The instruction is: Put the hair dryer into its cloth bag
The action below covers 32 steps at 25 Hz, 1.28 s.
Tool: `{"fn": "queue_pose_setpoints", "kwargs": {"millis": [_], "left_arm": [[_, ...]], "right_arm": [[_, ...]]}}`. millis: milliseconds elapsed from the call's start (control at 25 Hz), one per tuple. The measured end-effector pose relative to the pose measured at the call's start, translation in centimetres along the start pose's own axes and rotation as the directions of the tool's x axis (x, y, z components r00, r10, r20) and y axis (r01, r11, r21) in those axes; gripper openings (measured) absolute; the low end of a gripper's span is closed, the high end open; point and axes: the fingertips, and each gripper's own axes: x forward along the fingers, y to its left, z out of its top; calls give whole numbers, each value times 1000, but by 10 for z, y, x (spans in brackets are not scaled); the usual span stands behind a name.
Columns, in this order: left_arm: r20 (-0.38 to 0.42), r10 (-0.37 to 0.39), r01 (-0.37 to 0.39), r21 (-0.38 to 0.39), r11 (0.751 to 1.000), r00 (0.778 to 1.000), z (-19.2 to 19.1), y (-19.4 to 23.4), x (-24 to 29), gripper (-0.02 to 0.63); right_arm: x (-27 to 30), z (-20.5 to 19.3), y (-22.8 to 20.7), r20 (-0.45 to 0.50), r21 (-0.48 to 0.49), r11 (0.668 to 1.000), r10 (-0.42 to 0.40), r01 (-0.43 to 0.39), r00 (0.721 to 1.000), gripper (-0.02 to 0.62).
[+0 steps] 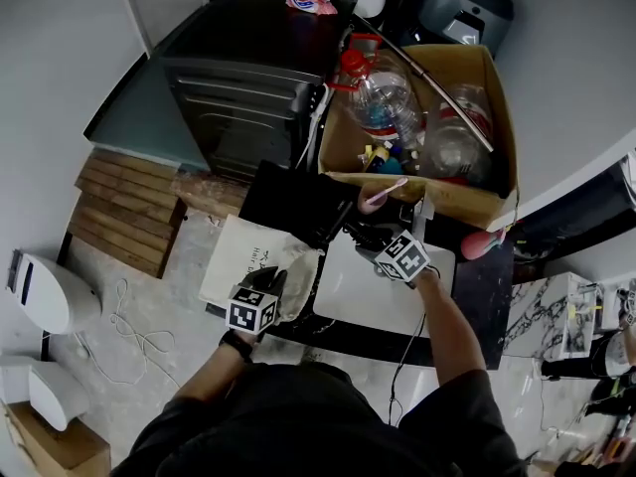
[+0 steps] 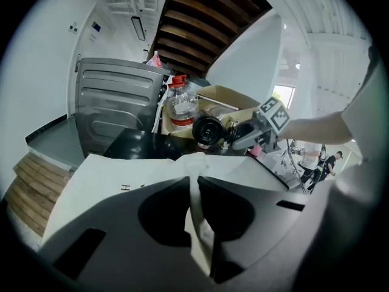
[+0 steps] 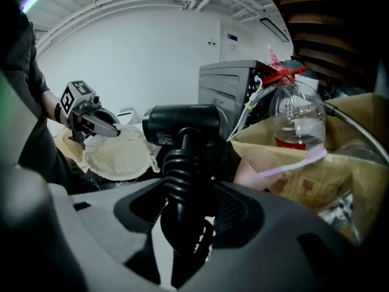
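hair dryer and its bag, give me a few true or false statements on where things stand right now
1. The right gripper is shut on the hair dryer, gripping it at the handle. True.
2. The left gripper pinches an edge of the cloth bag. True.
3. The hair dryer is already inside the cloth bag. False: it is outside the bag, in the right gripper, with the bag's open mouth off to one side of it in the right gripper view.
4. The cardboard box is empty. False: it holds clear plastic bottles and other small items.
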Motion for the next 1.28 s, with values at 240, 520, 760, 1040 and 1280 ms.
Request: {"fn": "queue_pose_setpoints", "kwargs": {"millis": [240,520,760,1040,1280], "left_arm": [[-1,0,0,3,1000,1000,4,1,3,28],[-4,-3,3,4,1000,1000,5,-1,6,28],[-7,-2,2,3,1000,1000,5,-3,7,28],[-7,-2,2,4,1000,1000,5,-3,6,28],[-4,-5,5,4,1000,1000,7,-5,9,28]], "right_arm": [[-18,-35,22,-18,25,1000,8,-8,1000,227],[-24,-74,64,-55,48,998,47,-45,997,227],[-17,-87,93,-74,47,996,85,-82,994,227],[-2,-85,116,-91,15,992,124,-123,988,227],[6,-79,123,-103,-17,990,136,-139,985,227]]}}
